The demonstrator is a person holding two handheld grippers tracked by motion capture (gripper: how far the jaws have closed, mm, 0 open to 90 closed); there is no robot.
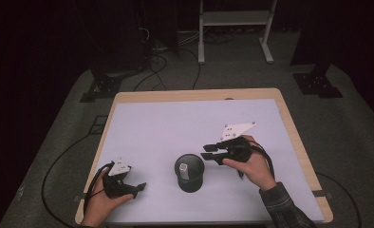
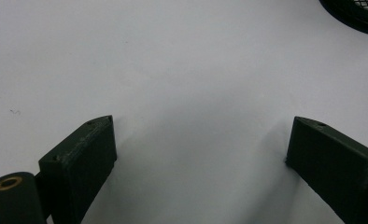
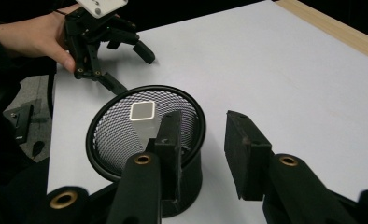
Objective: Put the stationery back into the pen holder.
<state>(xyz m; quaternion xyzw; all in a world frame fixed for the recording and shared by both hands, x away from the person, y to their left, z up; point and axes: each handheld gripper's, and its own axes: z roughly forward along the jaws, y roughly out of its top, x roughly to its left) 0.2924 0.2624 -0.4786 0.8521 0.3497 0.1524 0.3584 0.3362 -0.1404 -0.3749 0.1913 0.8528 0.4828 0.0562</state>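
On table [image 1: 142, 123]: mesh cup [image 1: 190, 173] w/ white block [image 1: 184, 167]; left tongs [image 1: 136, 188] wide, right tongs [image 1: 207, 152] narrow gap, both empty.

Table top [image 1: 185, 118]: white sheet bare from 9 through 12 to 3 o'clock of the mesh cup [image 1: 190, 173]; open passage across the far half. Obstacle: mesh cup, upright near the front edge, a white block [image 3: 143, 112] standing inside. Left gripper [image 1: 136, 187] at its 8 o'clock, apart. Right gripper [image 1: 208, 152] at its 2 o'clock, just beside the rim, jaws parted, nothing between.
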